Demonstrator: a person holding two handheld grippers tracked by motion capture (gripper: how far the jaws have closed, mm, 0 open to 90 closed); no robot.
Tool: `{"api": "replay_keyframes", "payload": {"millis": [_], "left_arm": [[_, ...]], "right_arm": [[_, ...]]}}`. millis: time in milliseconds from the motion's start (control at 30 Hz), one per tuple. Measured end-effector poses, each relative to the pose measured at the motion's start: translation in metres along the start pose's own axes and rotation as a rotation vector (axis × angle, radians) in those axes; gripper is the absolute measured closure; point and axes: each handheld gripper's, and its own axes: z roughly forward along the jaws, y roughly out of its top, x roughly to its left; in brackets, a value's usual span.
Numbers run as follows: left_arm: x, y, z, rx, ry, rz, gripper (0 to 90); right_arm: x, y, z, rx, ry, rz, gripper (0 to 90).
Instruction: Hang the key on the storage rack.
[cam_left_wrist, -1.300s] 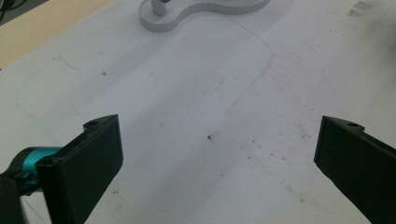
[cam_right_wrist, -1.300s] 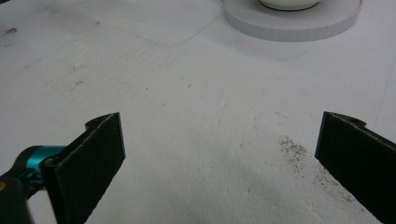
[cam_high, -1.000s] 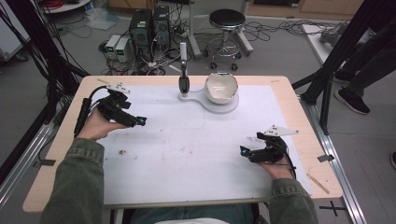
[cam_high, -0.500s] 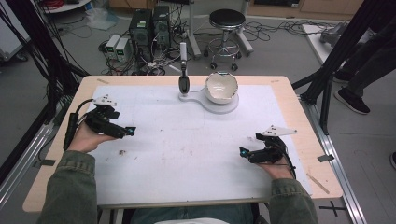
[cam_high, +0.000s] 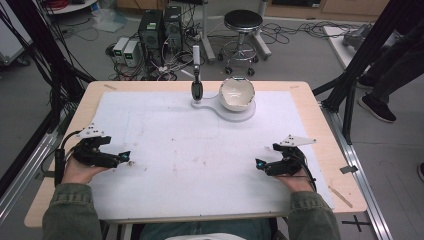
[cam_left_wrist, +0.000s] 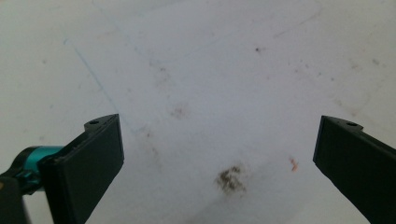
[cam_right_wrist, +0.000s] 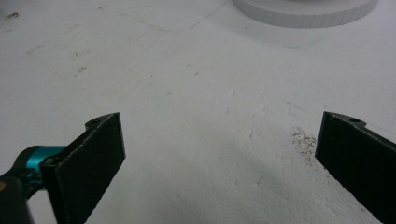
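My left gripper rests low over the white sheet near the table's left edge, held by a hand in a green sleeve. In the left gripper view its two black jaws stand wide apart with only stained sheet between them. My right gripper sits at the right of the sheet, also open; its jaws frame bare sheet. A white bowl sits tilted on a white stand at the far middle of the table, with a black-handled tool upright on the stand's left end.
The wooden table edges the sheet on all sides. The stand's round base appears at the top of the right gripper view. Beyond the table stand computer cases, a stool and black frame posts. A person's legs are at the far right.
My left gripper has moved down and toward the table's left front, away from the far left area. The right gripper has stayed almost still.
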Motion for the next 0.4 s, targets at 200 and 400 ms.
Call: {"api": "replay_keyframes", "payload": {"millis": [200, 400], "left_arm": [[-0.001, -0.015, -0.004, -0.026, 0.007, -0.01, 2.3], [-0.003, -0.018, 0.003, 0.002, 0.018, 0.009, 2.3]], "right_arm": [[0.001, 0.0, 0.002, 0.007, 0.003, -0.014, 0.4], [0.002, -0.001, 0.005, 0.026, 0.004, -0.021, 0.4]]}}
